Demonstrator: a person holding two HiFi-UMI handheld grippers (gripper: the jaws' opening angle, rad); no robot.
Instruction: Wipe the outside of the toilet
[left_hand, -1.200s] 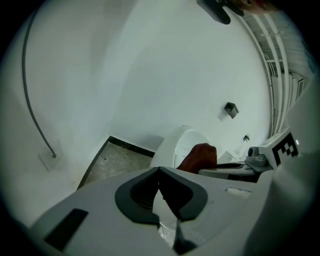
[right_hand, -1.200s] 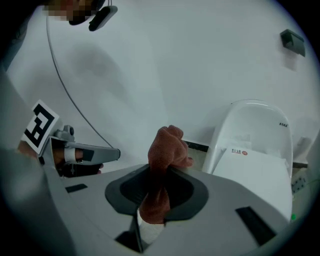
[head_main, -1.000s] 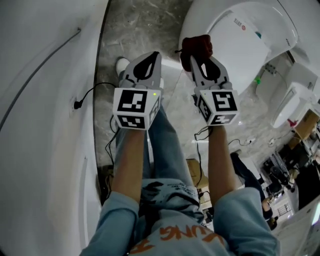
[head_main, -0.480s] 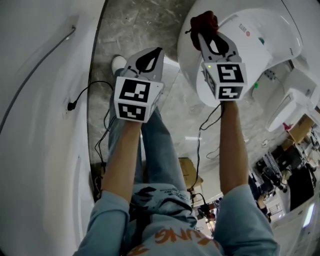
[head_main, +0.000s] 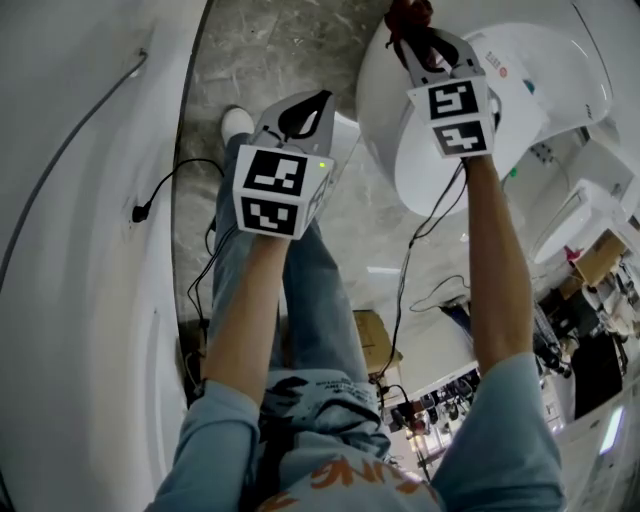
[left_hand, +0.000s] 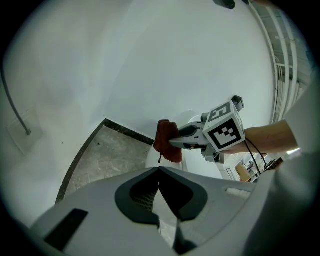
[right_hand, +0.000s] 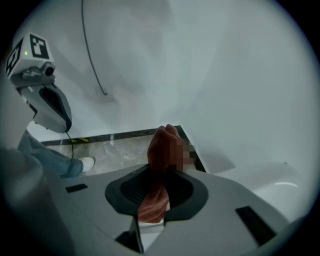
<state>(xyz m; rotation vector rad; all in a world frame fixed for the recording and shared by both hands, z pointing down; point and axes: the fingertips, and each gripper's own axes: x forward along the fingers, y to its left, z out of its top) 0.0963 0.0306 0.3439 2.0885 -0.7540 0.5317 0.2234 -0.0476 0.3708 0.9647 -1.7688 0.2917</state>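
The white toilet (head_main: 520, 90) stands at the head view's top right with its lid down. My right gripper (head_main: 415, 35) is stretched out over the bowl's front rim, shut on a dark red cloth (head_main: 410, 14) bunched at its tips. In the right gripper view the red cloth (right_hand: 162, 150) sticks out between the jaws of that gripper (right_hand: 159, 176). My left gripper (head_main: 303, 108) hangs over the floor left of the bowl, shut and empty. From the left gripper view its closed tips (left_hand: 159, 171) point toward the cloth (left_hand: 167, 141) and the right gripper (left_hand: 200, 136).
Grey marble floor (head_main: 270, 50) lies between the toilet and a curved white wall (head_main: 80, 220) on the left. A black cable with a plug (head_main: 140, 212) trails over the floor. My white shoe (head_main: 236, 122) is below the left gripper. A cardboard box (head_main: 375, 340) and clutter sit behind.
The right gripper has carried the red cloth forward, from the floor gap up onto the toilet's front rim. The left gripper has barely moved.
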